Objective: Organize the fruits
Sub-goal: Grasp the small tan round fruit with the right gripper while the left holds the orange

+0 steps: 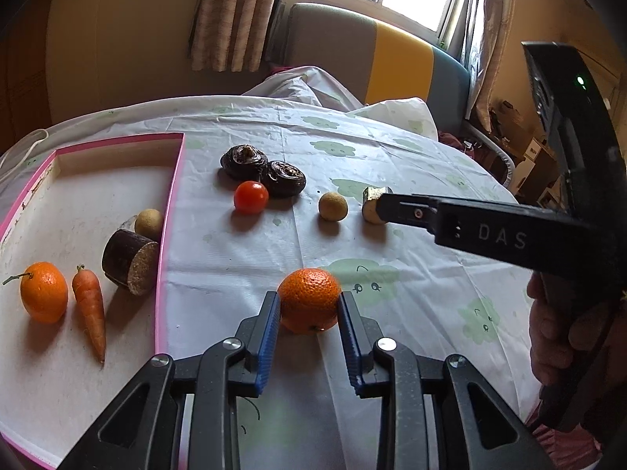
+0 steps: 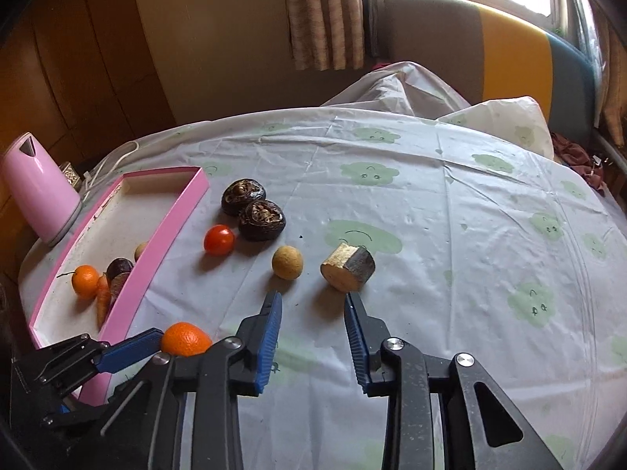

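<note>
Two grippers over a cloth-covered table (image 2: pixel 431 203) printed with green clouds. Left gripper (image 1: pixel 309 305) clamped on an orange (image 1: pixel 309 300), blue pads (image 1: pixel 270 313) pressed to both sides of the fruit, low over the cloth just right of the pink tray (image 1: pixel 168 235). Right gripper (image 2: pixel 313 301) empty, jaws standing apart with bare cloth between them; right fingertip just at the near edge of a cut stem piece (image 2: pixel 348 268), touching or not cannot be told from either view. Still loose on the cloth: a small tan round fruit (image 2: pixel 287 262) just left of that cut piece, a cherry tomato (image 2: pixel 219 239) further left, and two dark water chestnuts (image 2: pixel 254 207) touching each other behind the tomato. Already inside the tray: a second orange with stalk (image 1: pixel 44 291), a carrot (image 1: pixel 91 309) beside it, a dark cut stem section (image 1: pixel 131 260) lying on its side, and another tan round fruit (image 1: pixel 149 223) behind it against the tray wall. Pink kettle (image 2: pixel 41 190) standing beyond the tray's far left side. Person's hand (image 1: pixel 564 337) wrapped around the right gripper's handle.
</note>
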